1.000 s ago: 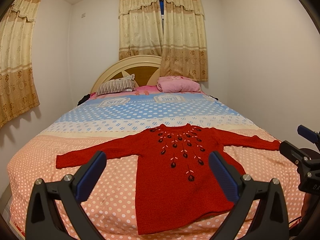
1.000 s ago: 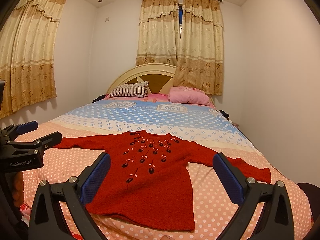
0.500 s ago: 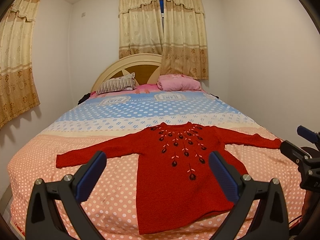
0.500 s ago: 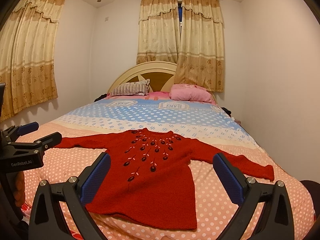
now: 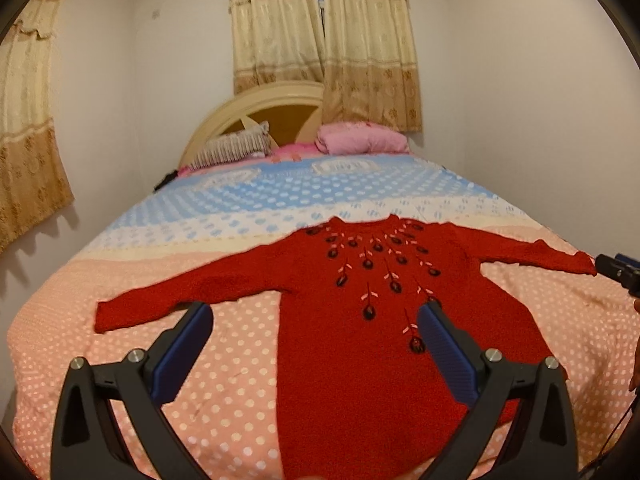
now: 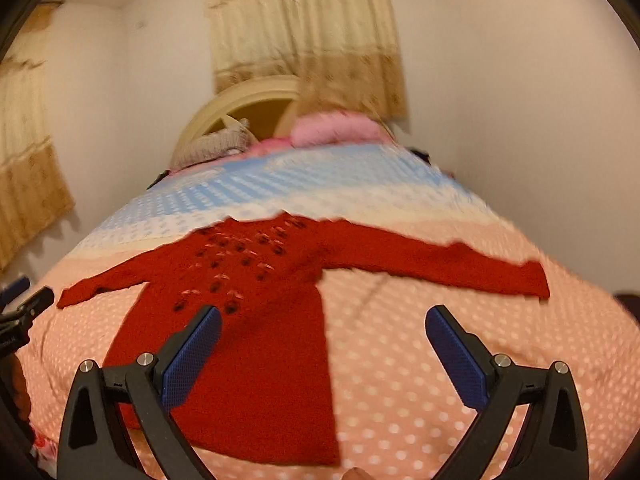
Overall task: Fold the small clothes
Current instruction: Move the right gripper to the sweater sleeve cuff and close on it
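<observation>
A small red knitted sweater [image 5: 360, 312] with dark embroidered flowers lies flat on the bed, face up, both sleeves spread wide. In the right wrist view the same sweater [image 6: 256, 320] appears blurred, its right sleeve stretching toward the bed's right side. My left gripper [image 5: 316, 344] hovers open above the sweater's lower left body, holding nothing. My right gripper [image 6: 324, 340] is open too, above the sweater's right hem and the bare sheet beside it. The right gripper's tip [image 5: 616, 268] shows at the left wrist view's right edge, close to the sleeve cuff.
The bed [image 5: 200, 380] has a pink, white and blue polka-dot sheet. A striped pillow [image 5: 236, 146] and a pink pillow [image 5: 360, 140] lie by the cream headboard [image 5: 256, 108]. Walls stand close on both sides, with curtains [image 5: 324, 40] behind.
Both grippers have moved forward and tilted down toward the sweater, which now looks larger. The right wrist view is motion-blurred. The sweater itself has not moved.
</observation>
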Available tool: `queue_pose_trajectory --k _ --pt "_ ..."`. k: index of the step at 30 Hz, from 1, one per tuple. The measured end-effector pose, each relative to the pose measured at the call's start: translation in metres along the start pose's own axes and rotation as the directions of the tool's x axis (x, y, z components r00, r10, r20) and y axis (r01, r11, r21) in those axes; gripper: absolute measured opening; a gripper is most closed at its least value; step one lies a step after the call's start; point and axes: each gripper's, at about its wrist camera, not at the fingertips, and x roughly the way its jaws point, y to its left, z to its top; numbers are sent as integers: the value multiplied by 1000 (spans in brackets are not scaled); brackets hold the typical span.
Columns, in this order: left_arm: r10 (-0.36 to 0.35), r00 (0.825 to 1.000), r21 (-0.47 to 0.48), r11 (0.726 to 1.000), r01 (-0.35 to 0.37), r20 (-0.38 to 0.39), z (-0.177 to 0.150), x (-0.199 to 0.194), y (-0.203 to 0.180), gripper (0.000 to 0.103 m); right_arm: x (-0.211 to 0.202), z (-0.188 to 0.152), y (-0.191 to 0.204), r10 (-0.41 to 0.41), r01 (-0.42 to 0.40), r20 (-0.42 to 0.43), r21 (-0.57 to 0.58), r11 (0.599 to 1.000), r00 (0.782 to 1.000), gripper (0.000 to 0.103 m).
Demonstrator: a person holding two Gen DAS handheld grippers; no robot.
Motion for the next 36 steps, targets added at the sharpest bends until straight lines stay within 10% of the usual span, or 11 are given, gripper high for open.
queue_pose_trajectory --k 10,24,33,36 --pt "-53 992 -29 998 50 -114 9 82 3 103 44 9 -127 -154 177 -122 213 961 981 102" --pt "63 981 13 998 -62 -185 3 159 18 103 90 22 -310 -253 354 -261 493 795 931 101" --pt "88 973 13 996 -87 -213 5 186 25 103 137 17 -330 -174 336 -340 507 794 924 69" --pt "94 970 10 996 -94 -224 2 191 27 103 148 13 -328 -117 301 -362 509 806 925 37"
